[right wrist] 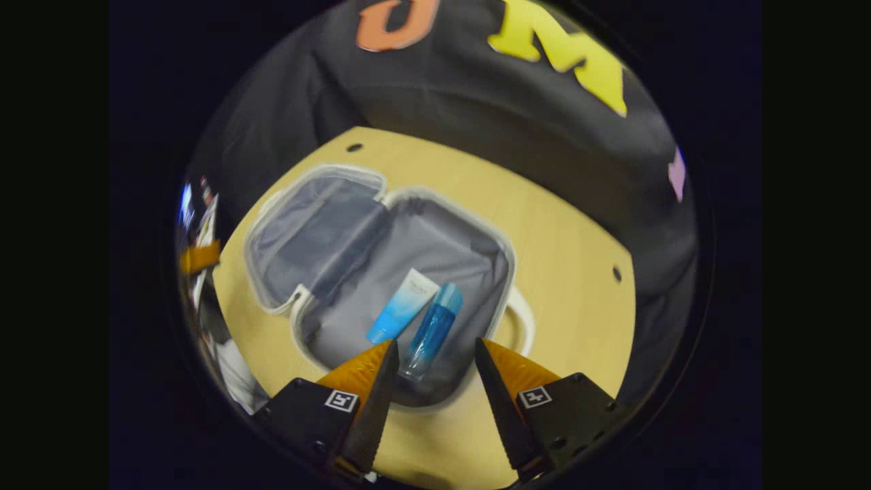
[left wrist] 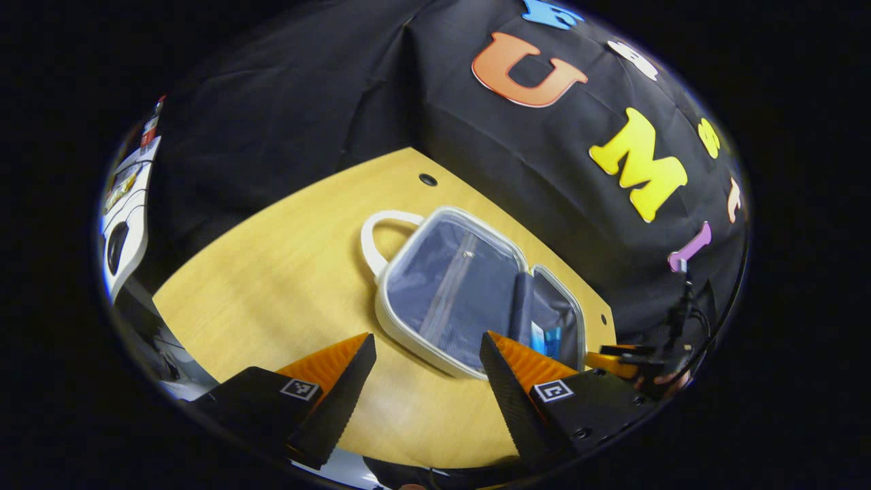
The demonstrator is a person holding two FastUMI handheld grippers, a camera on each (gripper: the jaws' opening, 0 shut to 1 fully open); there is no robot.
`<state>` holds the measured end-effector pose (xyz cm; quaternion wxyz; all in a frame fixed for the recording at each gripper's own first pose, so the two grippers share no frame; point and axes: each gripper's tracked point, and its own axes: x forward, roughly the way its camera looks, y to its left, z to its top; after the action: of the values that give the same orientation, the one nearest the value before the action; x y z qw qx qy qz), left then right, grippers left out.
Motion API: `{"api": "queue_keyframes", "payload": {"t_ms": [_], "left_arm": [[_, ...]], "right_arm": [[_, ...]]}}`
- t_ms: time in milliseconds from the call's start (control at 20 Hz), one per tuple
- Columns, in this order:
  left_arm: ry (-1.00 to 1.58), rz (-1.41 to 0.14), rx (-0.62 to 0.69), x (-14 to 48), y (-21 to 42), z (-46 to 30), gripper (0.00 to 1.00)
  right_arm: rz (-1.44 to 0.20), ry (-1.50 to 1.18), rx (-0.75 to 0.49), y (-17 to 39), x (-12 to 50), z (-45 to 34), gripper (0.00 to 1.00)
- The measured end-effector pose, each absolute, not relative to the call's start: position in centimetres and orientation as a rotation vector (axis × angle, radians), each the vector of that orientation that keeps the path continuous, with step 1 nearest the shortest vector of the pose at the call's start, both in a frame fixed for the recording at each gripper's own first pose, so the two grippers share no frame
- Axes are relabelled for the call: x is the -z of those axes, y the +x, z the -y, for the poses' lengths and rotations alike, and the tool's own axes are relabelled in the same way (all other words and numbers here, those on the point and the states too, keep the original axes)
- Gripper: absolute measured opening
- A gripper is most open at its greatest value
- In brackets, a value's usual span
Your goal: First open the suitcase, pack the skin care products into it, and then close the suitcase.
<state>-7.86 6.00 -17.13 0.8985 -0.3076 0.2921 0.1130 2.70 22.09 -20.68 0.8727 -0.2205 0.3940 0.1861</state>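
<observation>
Right gripper view puts the open, empty right gripper just below the bottle and tube lying in the open suitcase at frame centre, lid upper left; left gripper is also open.

Staged recording booth, not lived-in home. Black cloth wall hangs creased behind and around light wooden surface, draped rather than built. Surface has drilled round holes near far edge, like lab or demo bench. Beyond cloth's left edge, sliver of cluttered room: white equipment, cables, too distorted to identify.
</observation>
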Motion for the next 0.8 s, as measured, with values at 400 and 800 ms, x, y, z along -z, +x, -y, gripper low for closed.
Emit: {"api": "queue_keyframes", "payload": {"t_ms": [400,800], "left_arm": [[-0.798,-0.467,-0.214,18.7,-0.2,-15.1,0.98],[-0.89,-0.571,-0.206,25.0,4.3,-15.5,0.96]], "right_arm": [[-0.656,-0.402,-0.372,-1.9,13.6,-17.7,0.82],[-0.666,-0.302,-0.208,-2.9,12.1,-11.5,0.82]]}}
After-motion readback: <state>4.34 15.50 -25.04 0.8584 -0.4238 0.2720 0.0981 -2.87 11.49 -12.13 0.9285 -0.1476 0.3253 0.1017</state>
